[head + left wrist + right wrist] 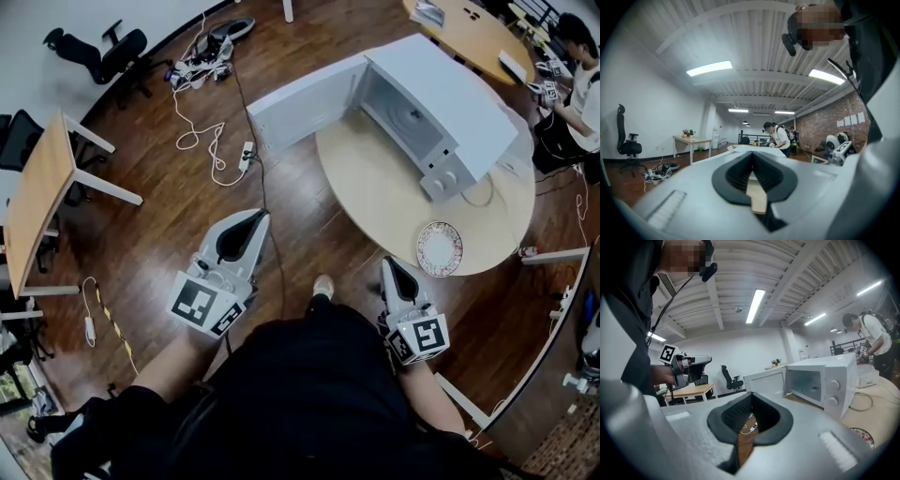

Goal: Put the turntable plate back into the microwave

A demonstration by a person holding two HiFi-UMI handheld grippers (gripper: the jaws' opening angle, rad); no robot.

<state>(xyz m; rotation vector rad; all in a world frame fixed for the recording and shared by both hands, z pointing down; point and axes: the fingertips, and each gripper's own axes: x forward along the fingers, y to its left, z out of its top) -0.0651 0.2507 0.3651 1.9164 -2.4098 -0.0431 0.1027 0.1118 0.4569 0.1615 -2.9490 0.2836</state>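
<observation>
White turntable plate [439,248] on table [375,192], apart from closed right gripper [392,267].

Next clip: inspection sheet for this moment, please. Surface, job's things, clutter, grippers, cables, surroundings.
Surface: round pale wooden table, mostly bare.
Job's things: white microwave on the table, its door swung open; round turntable plate with patterned rim flat near the table's front edge, not inside.
Clutter: nothing seen on the table.
Grippers: left gripper and right gripper both shut, empty, short of the table.
Cables: white cable beside the microwave; white leads on the dark wooden floor.
Surroundings: black office chair, wooden side desk, another person at a far table.
</observation>
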